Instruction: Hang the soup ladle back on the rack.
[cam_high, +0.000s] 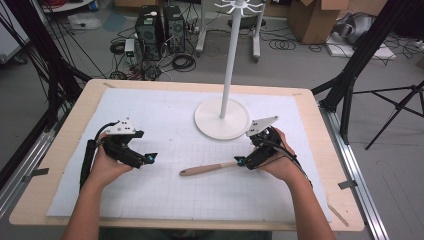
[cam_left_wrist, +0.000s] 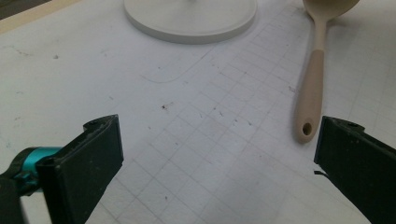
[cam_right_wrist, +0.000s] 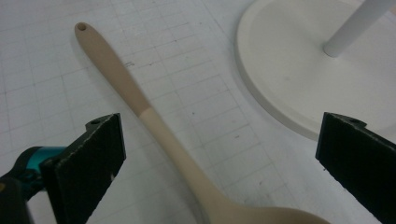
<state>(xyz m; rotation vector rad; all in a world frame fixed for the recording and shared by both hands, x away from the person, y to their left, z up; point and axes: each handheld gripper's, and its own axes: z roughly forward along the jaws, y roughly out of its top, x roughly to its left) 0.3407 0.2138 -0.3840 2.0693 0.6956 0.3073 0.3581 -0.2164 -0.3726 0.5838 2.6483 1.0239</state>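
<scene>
Gridded white mat (cam_high: 165, 190) on wooden table (cam_high: 65, 165), cable-strewn floor (cam_high: 300, 60)

A two-tone spoon (cam_high: 210, 168), tan handle and paler cream neck and bowl, lies on a white gridded mat (cam_high: 165, 200). The stand (cam_high: 221, 118) is white; both tools have black jaws.

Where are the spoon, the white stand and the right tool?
spoon (cam_right_wrist: 122, 78): right gripper view, its handle.
white stand (cam_high: 221, 120): high view, round base.
right tool (cam_high: 240, 161): high view, between its tips.
</scene>
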